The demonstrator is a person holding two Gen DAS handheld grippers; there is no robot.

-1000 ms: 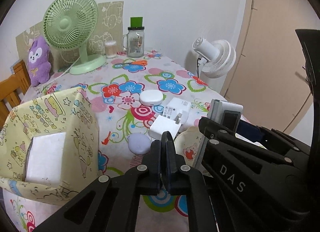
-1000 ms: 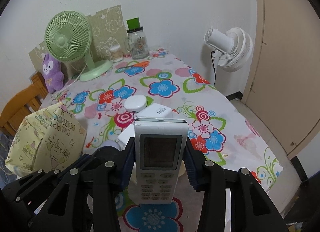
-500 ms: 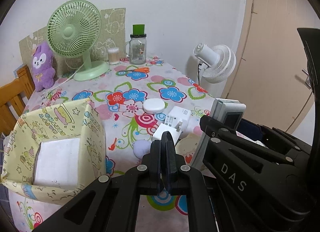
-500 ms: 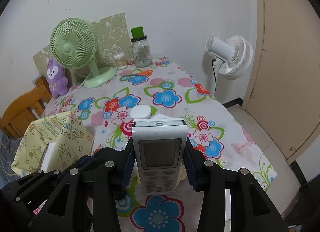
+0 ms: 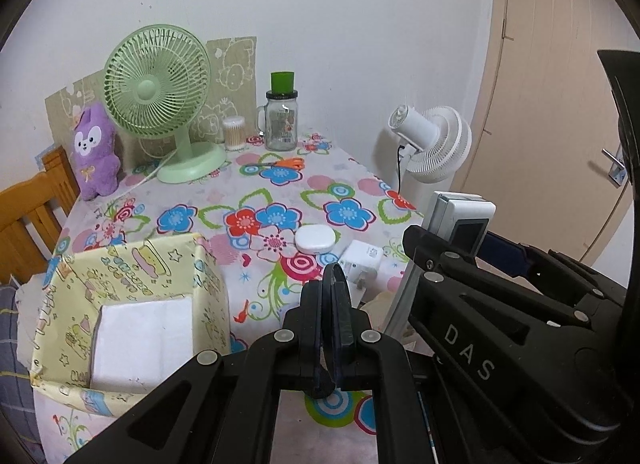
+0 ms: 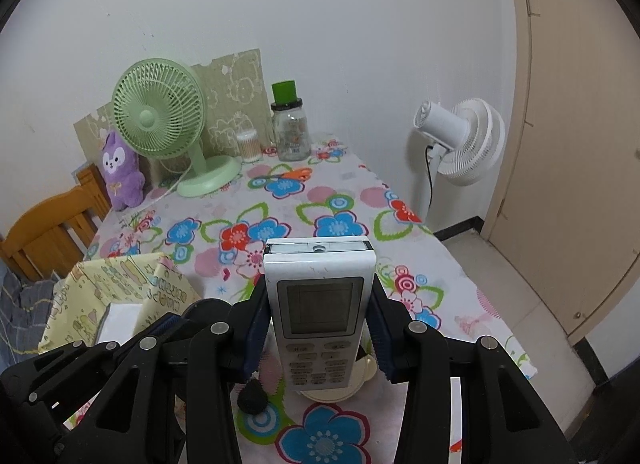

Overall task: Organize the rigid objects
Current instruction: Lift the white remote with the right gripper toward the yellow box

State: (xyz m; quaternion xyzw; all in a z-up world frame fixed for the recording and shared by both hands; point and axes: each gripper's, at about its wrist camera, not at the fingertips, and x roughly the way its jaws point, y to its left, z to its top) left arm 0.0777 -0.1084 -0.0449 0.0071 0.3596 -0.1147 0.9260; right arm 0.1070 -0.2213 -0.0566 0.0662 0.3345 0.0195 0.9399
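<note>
I am holding the right hand-held gripper (image 6: 320, 328) clamped on a white rectangular air-conditioner remote control with a grey screen (image 6: 319, 304); its blue-padded fingers (image 6: 256, 328) are pressing on the remote's two long sides, and the remote is standing screen-up, lifted above the flower-patterned counter (image 6: 340, 200). In the left wrist view that same remote (image 5: 460, 220) is showing edge-on at the right, gripped in the black frame. My left hand-held gripper (image 5: 333, 304) is pressed together with nothing between its fingers, and it is hovering over the near part of the counter.

To the near left I am seeing a yellow cartoon-printed open box (image 5: 132, 296) with a white flat block (image 5: 144, 344) lying inside it. In the middle of the counter a white rounded oval case (image 5: 317, 239) is lying just beside a white square plug adapter (image 5: 362, 260), the adapter to its right and nearer.

At the far end a pale green desk fan (image 5: 160, 104) is standing near a purple plush rabbit (image 5: 94, 152) on its left, and to the fan's right are a small clear tub of cotton swabs (image 5: 234, 133) and a glass mug jar with a green cap (image 5: 282, 116). Orange-handled scissors (image 5: 280, 163) are lying flat in front of the jar. A white standing fan (image 5: 432, 144) is beyond the counter's right edge, and a wooden chair (image 5: 28, 216) is at the left.
</note>
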